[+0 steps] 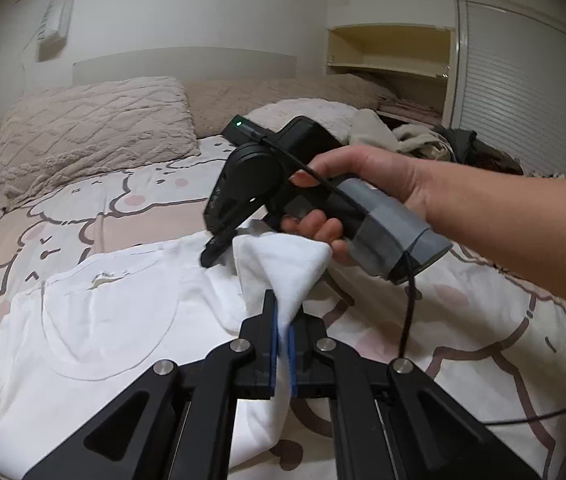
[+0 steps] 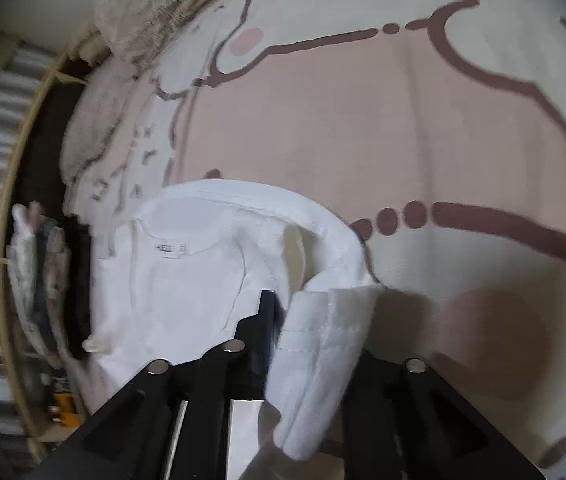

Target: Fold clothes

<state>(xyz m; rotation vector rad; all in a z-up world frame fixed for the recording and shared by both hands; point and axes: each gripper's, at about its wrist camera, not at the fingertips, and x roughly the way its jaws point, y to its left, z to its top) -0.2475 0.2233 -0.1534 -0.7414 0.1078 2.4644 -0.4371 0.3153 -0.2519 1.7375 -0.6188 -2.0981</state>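
A white T-shirt (image 1: 115,312) lies on the bed, its collar toward the pillows. My left gripper (image 1: 283,320) is shut on a raised fold of the shirt, pinched between its blue pads. My right gripper (image 1: 223,248) shows in the left wrist view just ahead, held in a hand, its jaws down on the same raised cloth. In the right wrist view the right gripper (image 2: 283,312) is shut on a hemmed edge of the shirt (image 2: 187,272); the cloth drapes over and hides its right finger. The collar label faces up.
The bed has a pink and cream cartoon cover (image 1: 483,340). Beige pillows (image 1: 91,128) lie at the head. A heap of other clothes (image 1: 435,140) sits at the far right by a shelf. A cable (image 1: 407,312) hangs from the right gripper.
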